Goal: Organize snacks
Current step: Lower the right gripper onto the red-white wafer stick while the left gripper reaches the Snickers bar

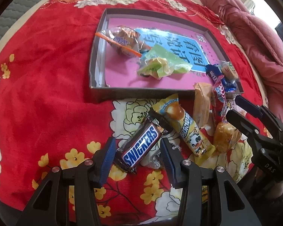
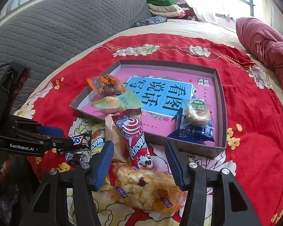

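Snickers bar (image 1: 141, 146), stiff, slick-wrapped, near the box's (image 1: 141, 91) front edge; left gripper (image 1: 137, 146) straddles its middle, unclenched, the best hold.

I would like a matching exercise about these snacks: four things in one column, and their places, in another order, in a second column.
Things:
1. brown Snickers bar
2. round green-labelled biscuit
3. yellow puffed pastry in clear wrapper
4. red swirl-printed stick packet

Places:
A. inside the shallow cardboard box, on a blue packet
B. between the left gripper jaws
C. leaning over the box's near wall
D. between the right gripper jaws

Pairs: 1-B, 2-A, 3-D, 4-C
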`<state>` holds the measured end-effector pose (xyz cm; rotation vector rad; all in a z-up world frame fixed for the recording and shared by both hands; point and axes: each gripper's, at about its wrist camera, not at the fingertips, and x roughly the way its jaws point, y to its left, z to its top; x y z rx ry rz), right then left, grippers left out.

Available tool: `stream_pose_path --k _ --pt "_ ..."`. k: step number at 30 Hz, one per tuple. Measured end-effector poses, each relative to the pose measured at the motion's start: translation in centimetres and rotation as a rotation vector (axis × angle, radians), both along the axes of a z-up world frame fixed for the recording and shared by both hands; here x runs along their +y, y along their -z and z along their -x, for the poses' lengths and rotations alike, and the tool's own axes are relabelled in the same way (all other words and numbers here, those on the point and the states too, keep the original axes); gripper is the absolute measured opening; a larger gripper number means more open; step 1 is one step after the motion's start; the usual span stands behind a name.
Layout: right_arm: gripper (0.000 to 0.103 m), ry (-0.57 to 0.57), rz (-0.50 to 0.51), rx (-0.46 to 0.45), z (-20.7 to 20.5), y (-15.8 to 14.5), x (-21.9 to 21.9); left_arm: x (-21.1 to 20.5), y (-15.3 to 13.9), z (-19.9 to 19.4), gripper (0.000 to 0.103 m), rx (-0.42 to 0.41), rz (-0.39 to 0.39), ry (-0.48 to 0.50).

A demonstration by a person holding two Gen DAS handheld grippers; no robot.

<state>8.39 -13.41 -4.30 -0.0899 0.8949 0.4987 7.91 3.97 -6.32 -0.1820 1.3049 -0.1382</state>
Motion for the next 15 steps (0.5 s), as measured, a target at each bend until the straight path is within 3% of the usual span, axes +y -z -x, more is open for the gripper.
stream_pose_path --k 6,15 --pt "0.056 -0.022 0.027 0.016 -0.3 0.9 0.5 -0.1 0.5 -0.1 0.05 0.005 0.002 0.003" --pt "0.037 -0.06 0.07 0.014 -0.9 2.0 1.5 0.2 1.5 -0.1 0.05 0.015 0.009 -0.002"
